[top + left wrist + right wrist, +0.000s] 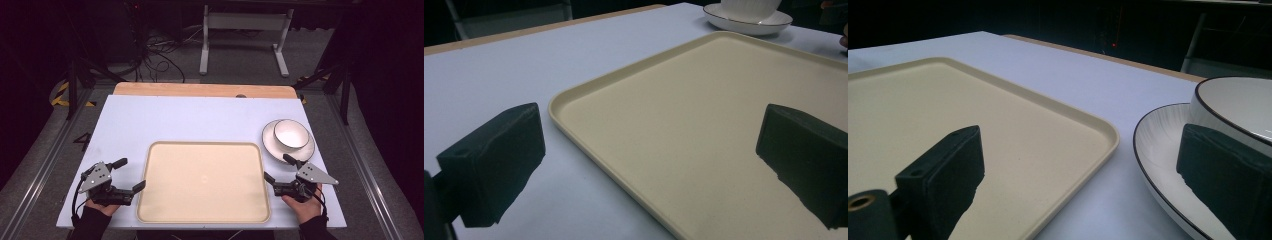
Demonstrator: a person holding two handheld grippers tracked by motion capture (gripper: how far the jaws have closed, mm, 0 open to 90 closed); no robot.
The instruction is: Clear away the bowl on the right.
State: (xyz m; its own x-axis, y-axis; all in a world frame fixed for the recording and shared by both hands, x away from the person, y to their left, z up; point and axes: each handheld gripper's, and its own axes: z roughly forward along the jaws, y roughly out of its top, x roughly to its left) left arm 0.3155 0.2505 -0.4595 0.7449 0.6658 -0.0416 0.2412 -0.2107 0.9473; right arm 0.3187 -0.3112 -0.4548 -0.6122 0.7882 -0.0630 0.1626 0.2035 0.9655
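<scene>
Tray (204, 181) lies between 2 released tools: left tool (131, 175) at its 8 o'clock, right tool (280, 169) at 3, beside the bowl (290, 134) on its plate (270, 141).

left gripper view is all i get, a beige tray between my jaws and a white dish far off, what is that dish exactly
Observer: A white bowl with a dark rim, sitting in a white saucer-like plate.
Operator: where's the other gripper
Observer: The right gripper is at the right edge of the beige rectangular tray, its jaws apart and empty.
Operator: how close to the dish
Observer: One right jaw tip reaches the plate's near rim; whether it touches I cannot tell.
</scene>
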